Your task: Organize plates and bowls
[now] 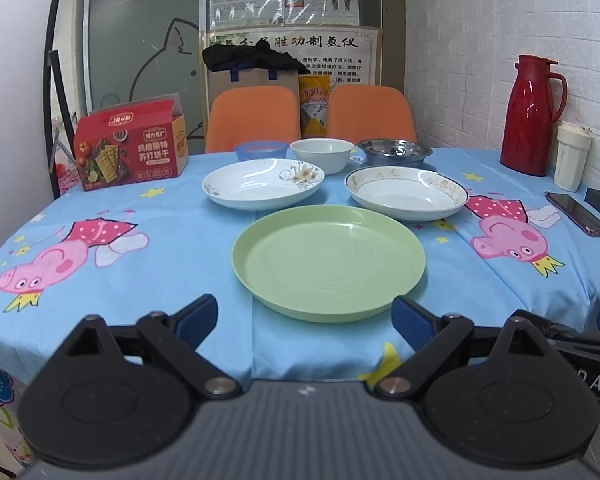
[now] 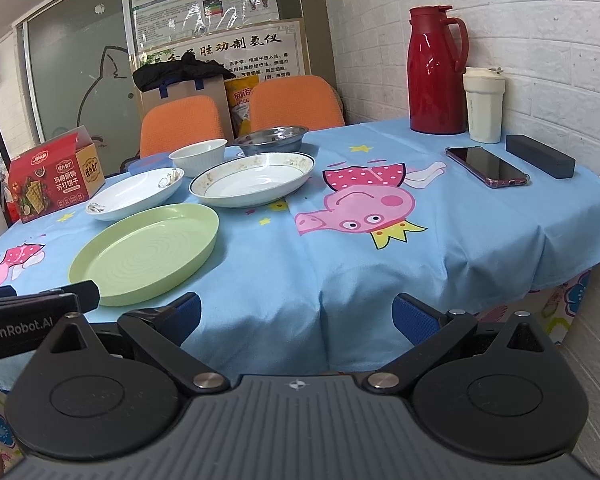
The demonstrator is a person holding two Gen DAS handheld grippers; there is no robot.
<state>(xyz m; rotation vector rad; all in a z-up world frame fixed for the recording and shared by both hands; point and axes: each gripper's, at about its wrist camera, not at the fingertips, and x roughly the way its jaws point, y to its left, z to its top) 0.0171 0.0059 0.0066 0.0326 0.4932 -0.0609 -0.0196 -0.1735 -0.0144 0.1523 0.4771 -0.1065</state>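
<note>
A green plate (image 1: pixel 329 261) lies nearest on the blue tablecloth; it also shows in the right wrist view (image 2: pixel 146 253). Behind it lie a white flowered plate (image 1: pixel 263 184) (image 2: pixel 136 193) and a white rimmed deep plate (image 1: pixel 406 193) (image 2: pixel 253 179). Further back stand a blue bowl (image 1: pixel 261 150), a white bowl (image 1: pixel 322 153) (image 2: pixel 198 156) and a steel bowl (image 1: pixel 394 151) (image 2: pixel 271 138). My left gripper (image 1: pixel 305 320) is open and empty, just in front of the green plate. My right gripper (image 2: pixel 298 316) is open and empty, over the near table edge, right of the green plate.
A red cracker box (image 1: pixel 130 142) stands at the back left. A red thermos (image 2: pixel 436 70), a white cup (image 2: pixel 484 105), a phone (image 2: pixel 486 167) and a dark case (image 2: pixel 539 156) sit at the right by the brick wall. Two orange chairs (image 1: pixel 256 116) stand behind the table.
</note>
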